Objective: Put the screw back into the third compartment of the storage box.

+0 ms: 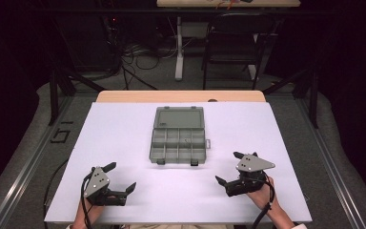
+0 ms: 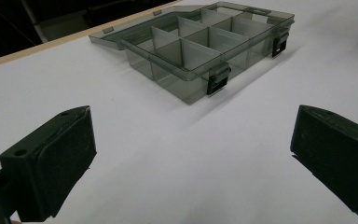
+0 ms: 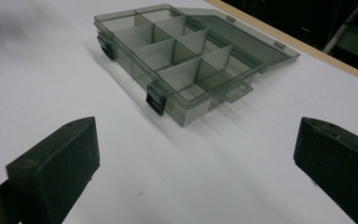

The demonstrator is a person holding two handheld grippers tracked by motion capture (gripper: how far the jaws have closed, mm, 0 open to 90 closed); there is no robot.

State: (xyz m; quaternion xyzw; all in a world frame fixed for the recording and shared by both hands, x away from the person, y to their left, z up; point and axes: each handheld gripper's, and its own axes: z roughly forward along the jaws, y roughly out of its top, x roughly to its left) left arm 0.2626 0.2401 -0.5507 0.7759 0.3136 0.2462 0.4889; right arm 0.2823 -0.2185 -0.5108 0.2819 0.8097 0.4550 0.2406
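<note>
Between both splayed claws, an open compartment box (image 1: 177,140); bare white table (image 1: 124,129) around

I can read no text, label, brand or number anywhere; a small pale patch on the organizer box (image 3: 196,111) wall is too blurred to make out.
</note>
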